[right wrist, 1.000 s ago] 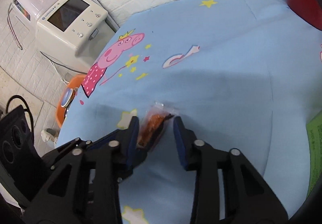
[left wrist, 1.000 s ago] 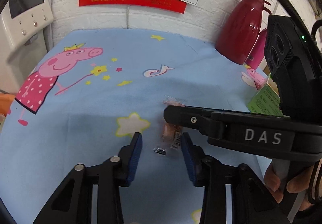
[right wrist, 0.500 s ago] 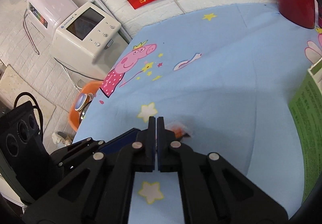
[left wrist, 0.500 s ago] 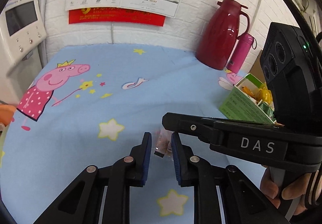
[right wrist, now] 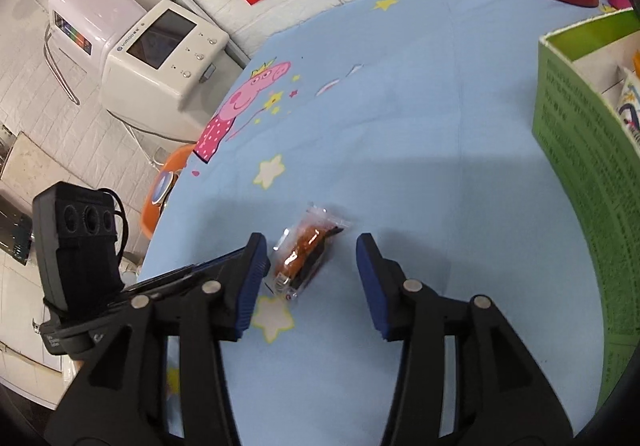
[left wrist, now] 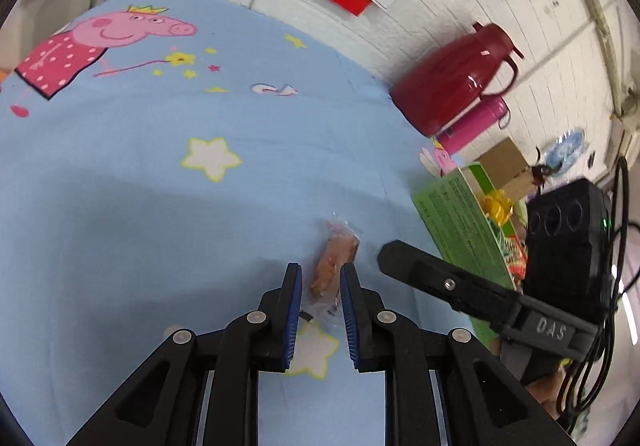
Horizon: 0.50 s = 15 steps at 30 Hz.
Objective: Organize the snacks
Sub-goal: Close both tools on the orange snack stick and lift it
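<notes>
A clear packet with an orange-brown snack (left wrist: 334, 260) sits between the blue pads of my left gripper (left wrist: 319, 270), which is shut on its near end. In the right wrist view the same packet (right wrist: 306, 248) lies in the wide gap of my right gripper (right wrist: 311, 240), which is open and touches nothing. The left gripper's finger (right wrist: 188, 274) reaches in from the left there. A green snack box (left wrist: 460, 221) stands open to the right, with wrapped snacks inside. I cannot tell whether the packet is off the cloth.
The blue cartoon cloth (left wrist: 160, 165) covers the table. A red thermos (left wrist: 452, 81) and a pink bottle (left wrist: 472, 123) stand behind the box by the white brick wall. A white machine (right wrist: 156, 61) and an orange stool (right wrist: 160, 189) are beyond the table's left edge.
My right gripper, open a second ago, shut on the packet and has now opened wide. My left gripper closed on the packet and holds it, and the green box is now nearer.
</notes>
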{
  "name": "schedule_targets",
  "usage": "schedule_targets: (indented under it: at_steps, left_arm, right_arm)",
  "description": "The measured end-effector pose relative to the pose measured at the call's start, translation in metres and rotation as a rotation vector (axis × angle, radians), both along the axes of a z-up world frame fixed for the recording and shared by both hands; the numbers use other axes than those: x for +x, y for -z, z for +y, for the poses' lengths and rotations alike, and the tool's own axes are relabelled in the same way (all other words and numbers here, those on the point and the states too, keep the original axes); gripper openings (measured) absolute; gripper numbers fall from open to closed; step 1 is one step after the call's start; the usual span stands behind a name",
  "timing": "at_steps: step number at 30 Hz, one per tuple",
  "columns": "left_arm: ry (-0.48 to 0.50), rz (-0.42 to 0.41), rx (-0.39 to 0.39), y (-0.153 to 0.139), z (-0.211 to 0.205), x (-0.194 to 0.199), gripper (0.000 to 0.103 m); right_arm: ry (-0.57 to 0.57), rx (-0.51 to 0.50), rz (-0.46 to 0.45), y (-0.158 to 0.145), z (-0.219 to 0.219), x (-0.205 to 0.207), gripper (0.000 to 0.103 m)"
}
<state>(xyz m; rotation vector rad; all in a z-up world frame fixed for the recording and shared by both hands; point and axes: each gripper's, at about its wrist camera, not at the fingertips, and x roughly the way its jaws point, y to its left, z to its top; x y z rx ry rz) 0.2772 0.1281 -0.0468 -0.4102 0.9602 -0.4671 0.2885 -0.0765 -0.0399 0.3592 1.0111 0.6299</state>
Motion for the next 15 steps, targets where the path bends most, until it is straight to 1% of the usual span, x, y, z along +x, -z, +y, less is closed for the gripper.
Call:
schedule_targets:
  at_steps: [1,3,4,5,7,9,10,11,12,13,14,15]
  left_arm:
    - [0.016,-0.028,0.068,-0.001,-0.007,-0.006,0.019]
    - [0.051,-0.072,0.177,-0.002,-0.023,-0.018,0.022]
    - [0.064,-0.081,0.209,-0.002,-0.028,-0.021,0.028]
    - [0.071,-0.09,0.236,-0.003,-0.035,-0.022,0.039]
    - [0.071,-0.121,0.295,-0.002,-0.048,-0.023,0.053]
    - [0.07,-0.157,0.358,-0.001,-0.059,-0.023,0.053]
    - [0.068,-0.164,0.373,0.0,-0.059,-0.023,0.053]
    - [0.062,-0.169,0.373,-0.001,-0.059,-0.021,0.052]
    - [0.051,-0.166,0.361,0.0,-0.058,-0.021,0.05]
    - [0.043,-0.166,0.363,0.0,-0.054,-0.019,0.04]
    - [0.051,-0.169,0.357,0.0,-0.053,-0.018,0.033]
    - [0.063,-0.167,0.343,0.0,-0.053,-0.017,0.027]
  right_arm:
    - [-0.001,-0.011,0.001,0.001,0.001,0.001,0.049]
    - [0.001,-0.035,0.002,0.002,0.008,0.006,0.049]
    - [-0.004,-0.039,0.011,0.002,0.012,0.007,0.049]
    - [-0.012,-0.048,0.021,0.003,0.018,0.01,0.049]
    - [-0.028,-0.078,0.018,0.005,0.027,0.01,0.049]
    - [-0.037,-0.115,-0.011,0.004,0.036,0.009,0.049]
    - [-0.045,-0.128,-0.017,0.004,0.04,0.009,0.049]
    - [-0.051,-0.142,-0.026,0.004,0.043,0.009,0.044]
    - [-0.053,-0.16,-0.031,0.005,0.044,0.01,0.036]
    - [-0.065,-0.175,-0.03,0.006,0.045,0.011,0.023]
    - [-0.073,-0.169,-0.039,0.007,0.044,0.011,0.023]
    - [-0.076,-0.148,-0.029,0.008,0.042,0.01,0.022]
